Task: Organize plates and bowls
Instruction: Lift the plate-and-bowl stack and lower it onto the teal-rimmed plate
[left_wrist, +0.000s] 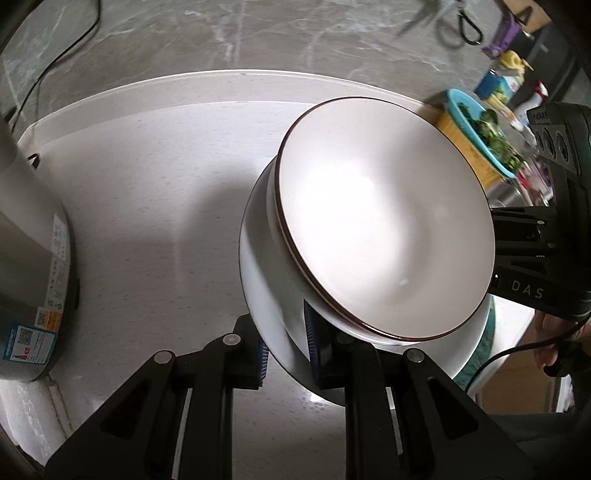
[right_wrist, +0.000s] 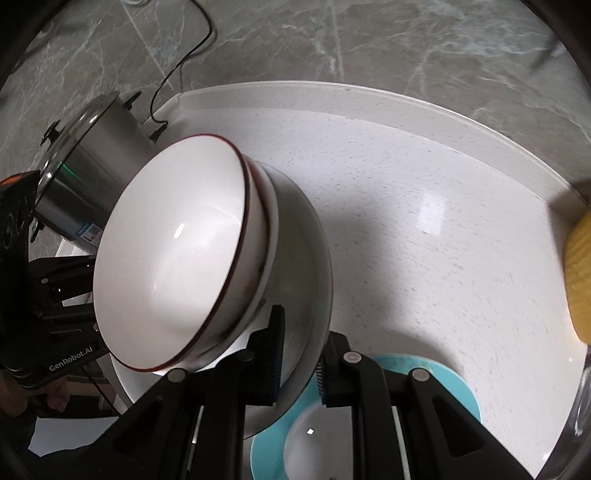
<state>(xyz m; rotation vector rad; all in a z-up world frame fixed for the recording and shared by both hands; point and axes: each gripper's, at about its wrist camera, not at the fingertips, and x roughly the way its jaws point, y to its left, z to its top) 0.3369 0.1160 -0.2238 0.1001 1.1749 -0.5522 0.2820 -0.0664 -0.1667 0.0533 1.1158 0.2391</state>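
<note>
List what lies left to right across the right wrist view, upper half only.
Steel pot with glass lid → stacked red-rimmed white bowls → bare speckled white counter → yellow ribbed object at the right edge.

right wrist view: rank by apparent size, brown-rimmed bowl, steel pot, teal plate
1. brown-rimmed bowl, nearest the lens, so inflated
2. steel pot and teal plate: look similar, both partly hidden, not ranked
</note>
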